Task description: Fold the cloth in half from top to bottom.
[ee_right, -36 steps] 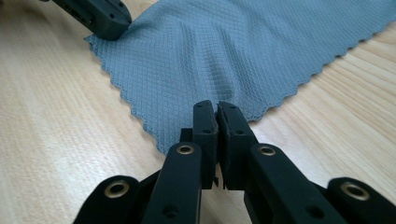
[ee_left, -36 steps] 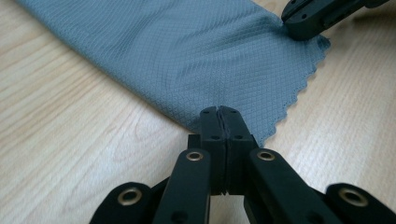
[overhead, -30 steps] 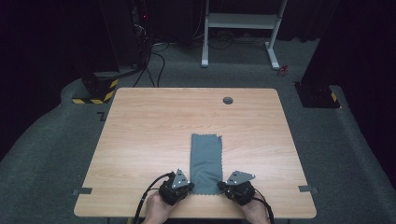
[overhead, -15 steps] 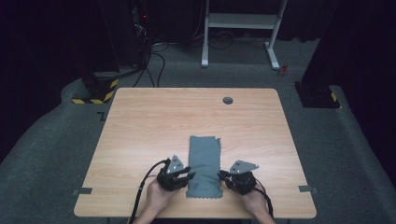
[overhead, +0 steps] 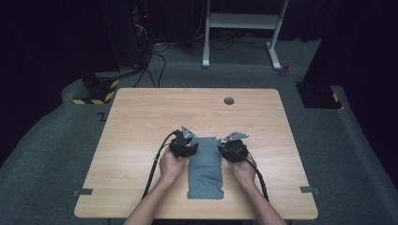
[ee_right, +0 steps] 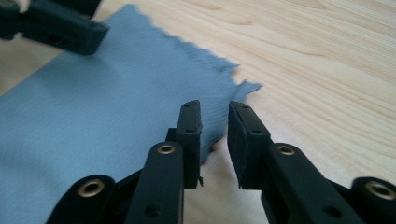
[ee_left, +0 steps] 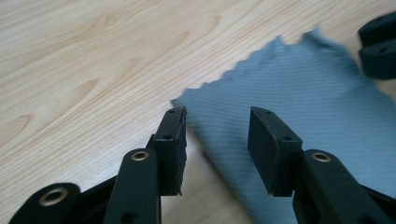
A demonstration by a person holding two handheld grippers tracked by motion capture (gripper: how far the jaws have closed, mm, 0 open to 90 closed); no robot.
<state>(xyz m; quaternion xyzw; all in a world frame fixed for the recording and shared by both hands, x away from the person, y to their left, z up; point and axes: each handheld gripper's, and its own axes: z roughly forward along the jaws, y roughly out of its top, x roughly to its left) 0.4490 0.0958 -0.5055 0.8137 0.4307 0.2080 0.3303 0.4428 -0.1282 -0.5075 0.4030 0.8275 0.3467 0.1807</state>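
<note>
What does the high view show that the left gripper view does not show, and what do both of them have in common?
High view alone: the whole table with the round hole near its far edge, both hands, the full length of the grey cloth, the floor and the white frame behind.

Left gripper view alone: the left gripper from close by, its jaws standing apart over the cloth's near corner with nothing pinched, and the cloth's zigzag-cut edge.

Both: the cloth lying flat on the wooden table, and the right gripper at the cloth's other side.

Both forearms are bare, with no sleeves. Each hand carries a black gripper [overhead: 187, 149] topped by a grey three-cornered plate, a black cable trailing behind. The jaws show brass-ringed screw holes.
</note>
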